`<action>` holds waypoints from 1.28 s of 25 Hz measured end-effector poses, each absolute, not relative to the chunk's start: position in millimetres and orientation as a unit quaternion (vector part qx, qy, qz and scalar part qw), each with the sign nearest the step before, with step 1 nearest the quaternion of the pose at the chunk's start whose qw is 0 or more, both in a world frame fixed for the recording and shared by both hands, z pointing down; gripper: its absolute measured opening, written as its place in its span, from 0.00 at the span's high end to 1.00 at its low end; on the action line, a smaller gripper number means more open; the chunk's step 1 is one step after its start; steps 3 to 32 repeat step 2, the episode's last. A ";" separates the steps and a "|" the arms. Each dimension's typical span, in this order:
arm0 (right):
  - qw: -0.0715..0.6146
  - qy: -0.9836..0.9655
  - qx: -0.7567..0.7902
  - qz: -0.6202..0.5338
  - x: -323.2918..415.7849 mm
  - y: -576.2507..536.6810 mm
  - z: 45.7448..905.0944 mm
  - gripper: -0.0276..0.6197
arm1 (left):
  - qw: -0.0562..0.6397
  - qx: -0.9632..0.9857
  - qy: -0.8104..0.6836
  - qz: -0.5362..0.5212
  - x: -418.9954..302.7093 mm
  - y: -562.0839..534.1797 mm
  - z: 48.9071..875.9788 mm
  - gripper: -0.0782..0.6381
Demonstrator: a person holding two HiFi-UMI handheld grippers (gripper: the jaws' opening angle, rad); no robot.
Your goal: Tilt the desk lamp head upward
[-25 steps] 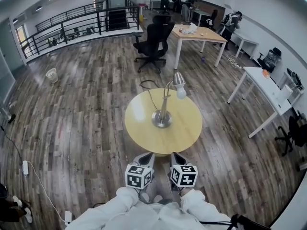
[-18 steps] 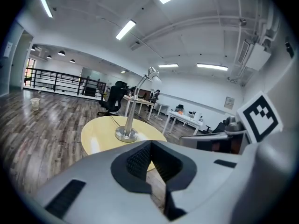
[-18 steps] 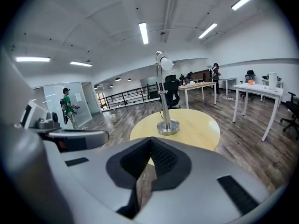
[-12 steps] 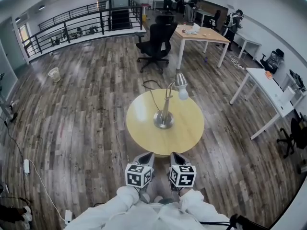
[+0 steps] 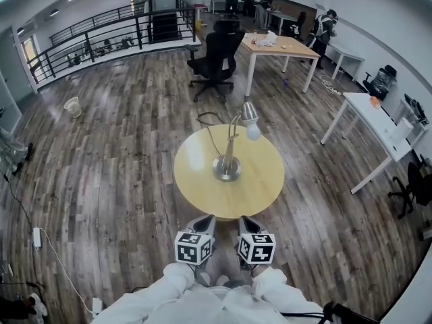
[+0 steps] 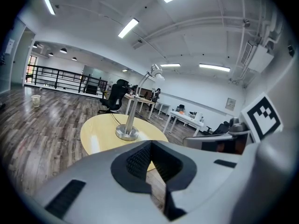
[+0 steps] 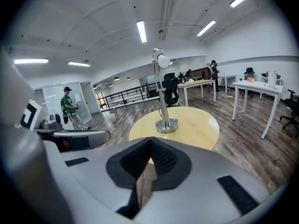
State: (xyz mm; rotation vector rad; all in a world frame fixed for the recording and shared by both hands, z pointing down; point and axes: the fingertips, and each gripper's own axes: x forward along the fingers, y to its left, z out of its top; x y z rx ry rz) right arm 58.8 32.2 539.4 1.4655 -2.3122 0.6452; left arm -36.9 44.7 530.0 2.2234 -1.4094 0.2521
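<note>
1. Standing upright near the centre of the round table (image 5: 196,181), the desk lamp (image 5: 228,160) has its head (image 5: 250,117) facing downward.
2. Left gripper (image 5: 204,220) and right gripper (image 5: 247,220): jaws together, empty, just short of the table.
3. Sleeves (image 5: 202,295) are cut off by the bottom edge.

2 grippers are held side by side low in the head view, close to the body. The left gripper (image 5: 204,221) is pointed forward and slightly downward. In the left gripper view its 2 jaws are seen pressed together, with nothing between them. The right gripper (image 5: 248,221) is held just beside it, roughly parallel and likewise angled a little downward. Its 2 jaws are also closed tip to tip on nothing. The left cube (image 5: 194,247) and the right cube (image 5: 257,248) are carried on top, near each other but apart. Both forearms are covered by white sleeves (image 5: 177,277) and drawn in toward the middle.
</note>
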 end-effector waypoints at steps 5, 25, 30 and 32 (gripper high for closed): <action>0.166 -0.811 0.514 0.226 60.8 31.7 539.0 0.94 | 0.247 0.814 -0.517 0.093 -36.1 43.6 530.2 0.89; 0.166 -0.811 0.514 0.226 60.8 31.7 539.0 0.94 | 0.247 0.814 -0.517 0.093 -36.1 43.6 530.2 0.89; 0.166 -0.811 0.514 0.226 60.8 31.7 539.0 0.94 | 0.247 0.814 -0.517 0.093 -36.1 43.6 530.2 0.89; 0.166 -0.811 0.514 0.226 60.8 31.7 539.0 0.94 | 0.247 0.814 -0.517 0.093 -36.1 43.6 530.2 0.89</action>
